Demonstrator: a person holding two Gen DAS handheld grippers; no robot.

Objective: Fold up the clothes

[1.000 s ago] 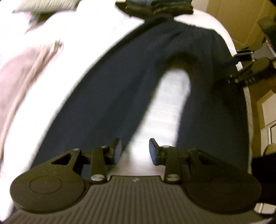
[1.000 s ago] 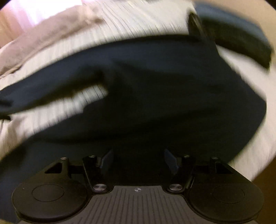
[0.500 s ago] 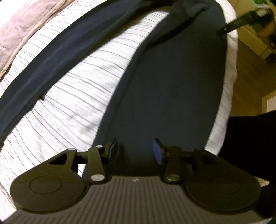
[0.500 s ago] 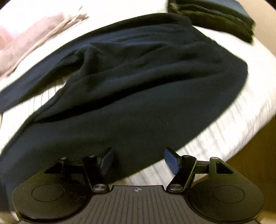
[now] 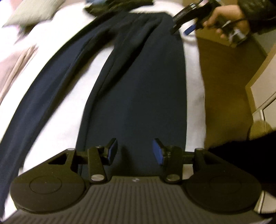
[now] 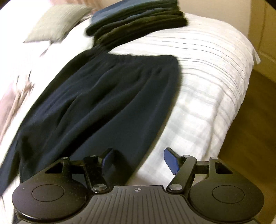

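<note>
Trousers [image 5: 138,96] flat on bed [image 6: 212,89]; both grippers open above them.

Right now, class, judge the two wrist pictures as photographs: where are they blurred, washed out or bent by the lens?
Left wrist view: the bedspread is blown out to plain white, the far pillow is smeared, and the dark trousers curve with the fisheye. Right wrist view: the bedspread's stripes show at right, but the left edge is streaked, and the folded stack is soft.
</note>
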